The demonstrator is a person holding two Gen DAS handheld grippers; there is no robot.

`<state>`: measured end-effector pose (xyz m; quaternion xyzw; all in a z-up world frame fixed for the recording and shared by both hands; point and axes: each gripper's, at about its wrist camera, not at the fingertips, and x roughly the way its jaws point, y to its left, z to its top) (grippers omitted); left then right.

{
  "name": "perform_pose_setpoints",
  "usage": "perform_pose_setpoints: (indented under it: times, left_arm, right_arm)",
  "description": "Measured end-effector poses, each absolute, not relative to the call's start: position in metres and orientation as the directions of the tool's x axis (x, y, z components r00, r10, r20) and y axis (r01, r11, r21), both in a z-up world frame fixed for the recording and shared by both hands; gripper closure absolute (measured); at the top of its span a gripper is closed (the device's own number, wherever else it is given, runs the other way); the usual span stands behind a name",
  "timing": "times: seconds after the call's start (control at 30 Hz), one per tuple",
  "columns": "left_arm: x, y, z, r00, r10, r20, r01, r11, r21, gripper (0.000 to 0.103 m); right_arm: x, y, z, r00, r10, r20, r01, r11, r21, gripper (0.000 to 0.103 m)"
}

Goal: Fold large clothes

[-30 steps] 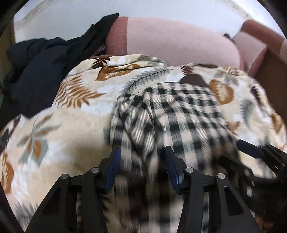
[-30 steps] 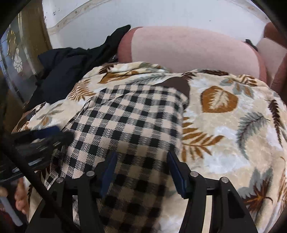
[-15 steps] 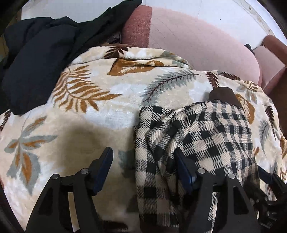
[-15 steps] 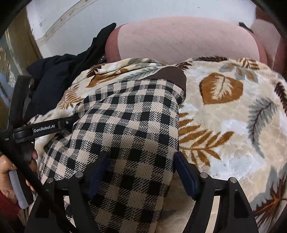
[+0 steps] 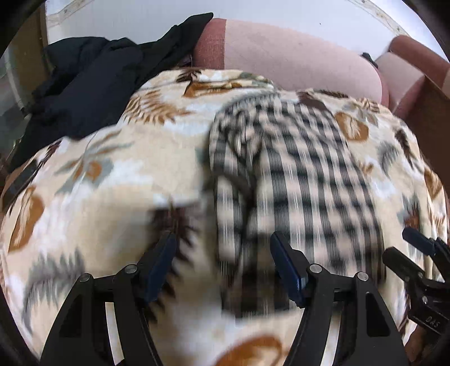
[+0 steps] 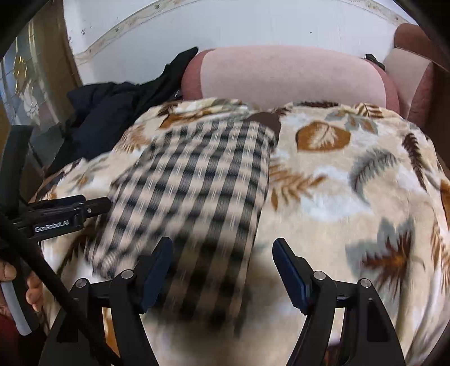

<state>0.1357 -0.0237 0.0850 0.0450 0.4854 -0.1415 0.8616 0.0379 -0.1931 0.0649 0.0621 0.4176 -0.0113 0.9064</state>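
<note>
2 grippers hang over a folded checked garment (image 5: 295,174) that lies on a leaf-patterned blanket (image 5: 112,174) spread over a pink sofa (image 5: 295,56). The garment, cream with black checks, is folded into a long narrow strip running from the near edge of the blanket toward the sofa's backrest, with a brown patch at its far end. Both views are blurred.

The left gripper (image 5: 222,261) has its jaws standing well apart; the left edge of the garment lies between them, but the pads press on nothing. The figures show these jaws have just been opening. In the right wrist view this gripper shows at the left edge, with a hand (image 6: 17,284) on its handle.

The right gripper (image 6: 222,264) likewise has its jaws spread wide, having just been opening. The garment's right edge runs down between them, and neither pad grips the cloth.

A heap of black clothing (image 5: 92,84) sits on the sofa's far left, touching the blanket's edge, well apart from the checked garment. A white wall (image 6: 225,25) rises behind the sofa.
</note>
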Motion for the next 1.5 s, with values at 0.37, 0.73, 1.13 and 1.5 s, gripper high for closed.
perform_pose_setpoints:
  times: [0.37,0.73,1.13,1.5]
  left_arm:
    - [0.048,0.005,0.051,0.404,-0.21,-0.89,0.172,0.973,-0.152,0.035]
    - [0.019,-0.004,0.037,0.501,-0.172,-0.848,0.204,0.976,-0.077,0.011]
    - [0.021,0.0,0.051,0.583,-0.103,-0.806,0.141,0.99,-0.024,0.004]
    - [-0.015,0.014,0.105,0.739,-0.089,-0.668,0.087,0.996,-0.037,0.004]
  right_arm:
    - [-0.029,-0.181,0.036,0.585,0.024,-0.811,0.121,0.986,0.116,0.025]
    - [-0.054,-0.187,0.031,0.579,0.02,-0.815,0.189,0.969,0.158,0.025]
    - [-0.061,-0.178,0.042,0.624,-0.056,-0.78,0.185,0.98,0.078,0.025]
    - [-0.06,-0.176,0.045,0.641,-0.123,-0.758,0.203,0.979,0.013,0.023]
